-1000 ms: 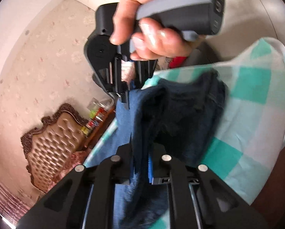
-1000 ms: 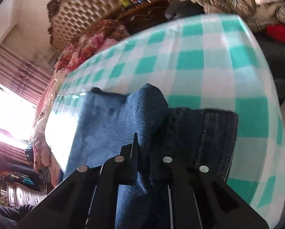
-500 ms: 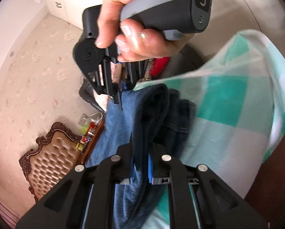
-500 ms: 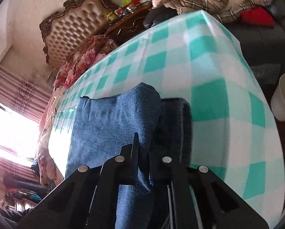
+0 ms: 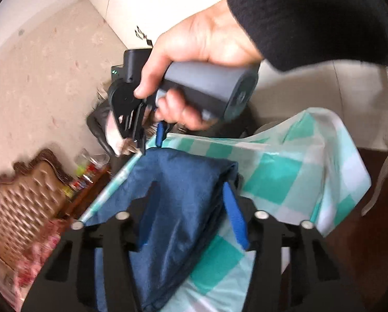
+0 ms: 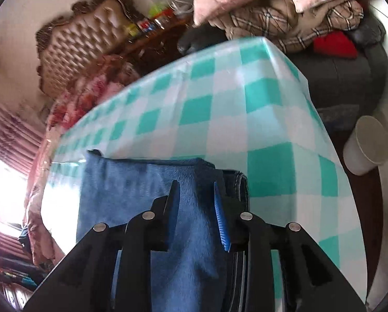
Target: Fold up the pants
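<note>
Black left tongs (image 5: 191,202): jaws opening, blue pads clear of the cloth, a fold of the pants (image 5: 183,182) between them. Black right tongs (image 6: 196,197): jaws opening, likewise astride the denim without pressing it. Pants: dark blue, folded into a stack, lying near one corner of the tabletop (image 6: 258,119), on its green-and-white check cover. Right hand (image 5: 194,59), black sleeve (image 5: 323,13), grips the grey handle above that corner.
</note>
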### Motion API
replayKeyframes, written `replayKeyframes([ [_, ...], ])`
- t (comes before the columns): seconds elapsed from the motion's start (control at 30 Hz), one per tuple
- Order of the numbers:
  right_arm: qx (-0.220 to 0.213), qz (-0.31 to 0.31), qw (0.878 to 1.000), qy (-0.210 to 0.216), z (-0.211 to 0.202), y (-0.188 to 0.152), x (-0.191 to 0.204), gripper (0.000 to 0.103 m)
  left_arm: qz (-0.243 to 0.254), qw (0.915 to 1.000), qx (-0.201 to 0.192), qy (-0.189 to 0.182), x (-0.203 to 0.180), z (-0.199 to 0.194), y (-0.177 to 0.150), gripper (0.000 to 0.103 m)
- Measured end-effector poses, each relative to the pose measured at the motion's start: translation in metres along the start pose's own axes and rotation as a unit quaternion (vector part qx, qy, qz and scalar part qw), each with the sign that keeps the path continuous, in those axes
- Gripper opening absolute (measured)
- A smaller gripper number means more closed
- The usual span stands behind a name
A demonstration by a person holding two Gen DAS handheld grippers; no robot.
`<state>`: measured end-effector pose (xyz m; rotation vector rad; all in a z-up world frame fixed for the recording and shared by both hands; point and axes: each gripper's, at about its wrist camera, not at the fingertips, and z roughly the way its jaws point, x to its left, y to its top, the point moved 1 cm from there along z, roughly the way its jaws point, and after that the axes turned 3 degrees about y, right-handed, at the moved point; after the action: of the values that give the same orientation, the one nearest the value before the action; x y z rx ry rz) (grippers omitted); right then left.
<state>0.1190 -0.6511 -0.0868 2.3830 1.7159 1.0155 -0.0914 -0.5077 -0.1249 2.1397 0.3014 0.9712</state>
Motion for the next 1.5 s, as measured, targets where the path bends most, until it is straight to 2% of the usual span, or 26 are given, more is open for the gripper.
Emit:
replayKeyframes([
  [0.07,-0.003,0.010,1.000,-0.014,0.006,0.003,-0.006,0.028,-0.022,0.9995,0.021,-0.008,-0.001,0.012,0.001,0.030],
  [0.13,-0.013,0.029,0.999,-0.027,0.008,0.001,-0.016,0.023,-0.028,0.9972,0.050,-0.048,-0.002,0.027,-0.001,0.020],
  [0.17,-0.016,0.030,0.999,-0.031,0.009,0.000,-0.017,0.023,-0.026,0.9958,0.065,-0.059,-0.006,0.035,-0.003,0.020],
  [0.27,-0.033,0.016,0.998,-0.057,0.008,-0.002,-0.013,0.023,-0.050,0.9926,0.058,-0.094,0.011,0.032,0.000,0.021],
  [0.33,-0.068,0.015,0.992,-0.103,-0.006,-0.004,-0.010,0.024,-0.078,0.9887,0.047,-0.119,0.030,0.018,0.001,0.023],
  [0.4,-0.109,0.005,0.985,-0.136,-0.027,-0.011,0.000,0.032,-0.127,0.9847,0.047,-0.109,0.058,0.008,-0.002,0.023],
  [0.47,-0.137,-0.025,0.980,-0.146,-0.042,-0.026,0.023,0.033,-0.208,0.9705,0.065,-0.103,0.106,0.015,-0.011,0.022],
  [0.53,-0.151,-0.053,0.975,-0.152,-0.047,-0.042,0.045,0.059,-0.265,0.9578,0.088,-0.068,0.160,0.035,-0.023,0.022],
  [0.57,-0.165,-0.065,0.970,-0.165,-0.046,-0.052,0.057,0.064,-0.276,0.9542,0.098,-0.061,0.183,0.046,-0.029,0.022],
  [0.63,-0.162,-0.094,0.961,-0.201,-0.033,-0.066,0.072,0.066,-0.298,0.9431,0.136,-0.058,0.223,0.082,-0.040,0.019],
  [0.7,-0.147,-0.102,0.958,-0.225,-0.018,-0.071,0.075,0.066,-0.322,0.9252,0.190,-0.064,0.257,0.124,-0.054,0.017],
  [0.77,-0.121,-0.095,0.955,-0.254,0.002,-0.075,0.068,0.066,-0.326,0.9009,0.267,-0.103,0.268,0.171,-0.075,0.017],
  [0.8,-0.104,-0.086,0.955,-0.265,0.012,-0.076,0.062,0.066,-0.333,0.8916,0.289,-0.104,0.273,0.182,-0.084,0.014],
  [0.83,-0.092,-0.078,0.957,-0.264,0.021,-0.077,0.054,0.065,-0.339,0.8836,0.304,-0.108,0.272,0.194,-0.093,0.012],
  [0.87,-0.091,-0.072,0.958,-0.264,0.026,-0.079,0.049,0.065,-0.341,0.8807,0.308,-0.116,0.268,0.192,-0.100,0.012],
  [0.97,-0.096,-0.060,0.959,-0.258,0.027,-0.084,0.043,0.067,-0.339,0.8848,0.297,-0.118,0.268,0.185,-0.102,0.015],
  [1.03,-0.097,-0.063,0.958,-0.264,0.028,-0.085,0.043,0.068,-0.348,0.8916,0.270,-0.105,0.271,0.163,-0.096,0.042],
  [1.07,-0.097,-0.064,0.957,-0.266,0.028,-0.086,0.045,0.068,-0.354,0.8961,0.252,-0.092,0.269,0.149,-0.093,0.049],
  [1.1,-0.099,-0.066,0.956,-0.269,0.028,-0.087,0.045,0.069,-0.363,0.8983,0.235,-0.078,0.269,0.136,-0.090,0.065],
  [1.13,-0.100,-0.068,0.955,-0.272,0.029,-0.088,0.045,0.070,-0.380,0.8959,0.223,-0.058,0.267,0.116,-0.088,0.077],
  [1.2,-0.101,-0.068,0.954,-0.272,0.028,-0.088,0.046,0.072,-0.393,0.8925,0.218,-0.042,0.260,0.095,-0.087,0.085],
  [1.23,-0.101,-0.065,0.955,-0.271,0.027,-0.088,0.045,0.072,-0.393,0.8942,0.208,-0.054,0.249,0.083,-0.088,0.088],
  [1.33,-0.101,-0.068,0.954,-0.275,0.027,-0.088,0.047,0.073,-0.382,0.9039,0.172,-0.087,0.220,0.048,-0.087,0.090],
  [1.4,-0.100,-0.069,0.953,-0.276,0.027,-0.088,0.047,0.073,-0.359,0.9146,0.168,-0.080,0.204,0.036,-0.089,0.090],
  [1.47,-0.100,-0.069,0.954,-0.275,0.027,-0.088,0.047,0.074,-0.321,0.9190,0.213,-0.085,0.181,0.042,-0.096,0.084],
  [1.5,-0.101,-0.068,0.954,-0.275,0.026,-0.088,0.047,0.074,-0.305,0.9202,0.231,-0.081,0.173,0.046,-0.100,0.071],
])
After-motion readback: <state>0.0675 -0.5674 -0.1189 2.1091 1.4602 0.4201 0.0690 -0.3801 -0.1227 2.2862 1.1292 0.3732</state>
